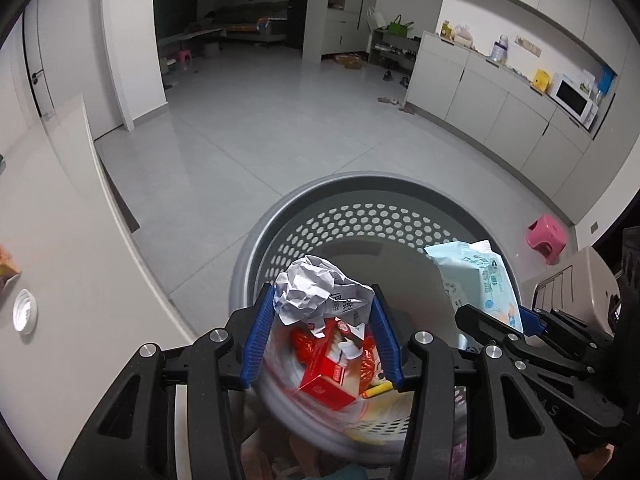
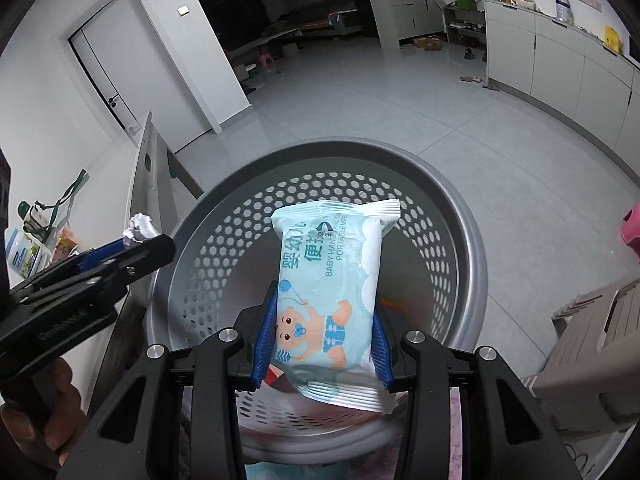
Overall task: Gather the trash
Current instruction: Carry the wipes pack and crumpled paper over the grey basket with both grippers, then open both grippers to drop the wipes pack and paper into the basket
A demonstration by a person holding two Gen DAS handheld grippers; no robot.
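My left gripper (image 1: 324, 304) is shut on a crumpled white paper ball (image 1: 316, 290) and holds it over the grey perforated basket (image 1: 360, 188). A red carton (image 1: 332, 368) and other wrappers lie in the basket below it. My right gripper (image 2: 325, 320) is shut on a light-blue baby-wipes pack (image 2: 332, 280) and holds it over the same basket (image 2: 320, 156). The wipes pack also shows in the left wrist view (image 1: 476, 280), to the right of the paper ball. The left gripper with the paper ball (image 2: 140, 228) shows at the left in the right wrist view.
A white table (image 1: 60, 260) with a white bottle cap (image 1: 25, 312) lies to the left. A pink stool (image 1: 548, 236) and a beige plastic stool (image 2: 600, 336) stand to the right. White cabinets (image 1: 500, 100) with a microwave (image 1: 574, 98) line the right wall.
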